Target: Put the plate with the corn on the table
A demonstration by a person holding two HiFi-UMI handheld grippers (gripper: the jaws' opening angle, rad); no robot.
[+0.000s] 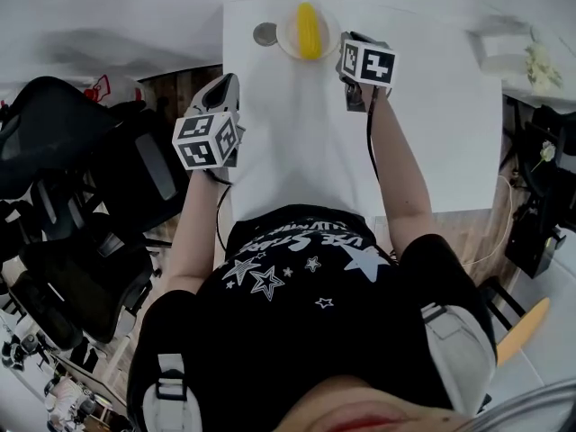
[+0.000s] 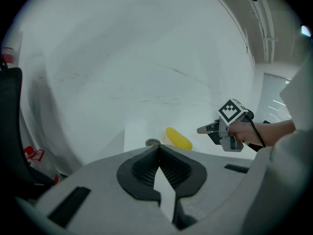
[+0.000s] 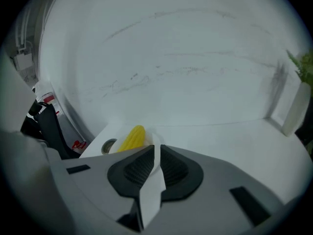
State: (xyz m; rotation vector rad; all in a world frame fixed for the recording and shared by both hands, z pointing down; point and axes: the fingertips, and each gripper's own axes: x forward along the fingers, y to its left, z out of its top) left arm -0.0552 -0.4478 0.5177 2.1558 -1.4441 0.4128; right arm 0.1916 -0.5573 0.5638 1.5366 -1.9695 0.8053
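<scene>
A yellow corn cob (image 1: 309, 30) lies on a small white plate (image 1: 288, 40) at the far end of the white table (image 1: 432, 151). My right gripper (image 1: 346, 43) reaches the plate's right rim. In the right gripper view the rim (image 3: 149, 140) runs into the narrow gap between the jaws (image 3: 154, 148), with the corn (image 3: 133, 137) just left of them. My left gripper (image 1: 225, 84) hovers over the table's left edge, short of the plate, its jaws meeting at the tips (image 2: 157, 153) with nothing between them. From there the corn (image 2: 178, 139) and the right gripper (image 2: 203, 129) show ahead.
A small grey round object (image 1: 265, 33) sits just left of the plate. A white box with a green plant (image 1: 508, 50) stands at the table's right end. Black office chairs (image 1: 81, 178) crowd the floor on the left. A white wall rises behind the table.
</scene>
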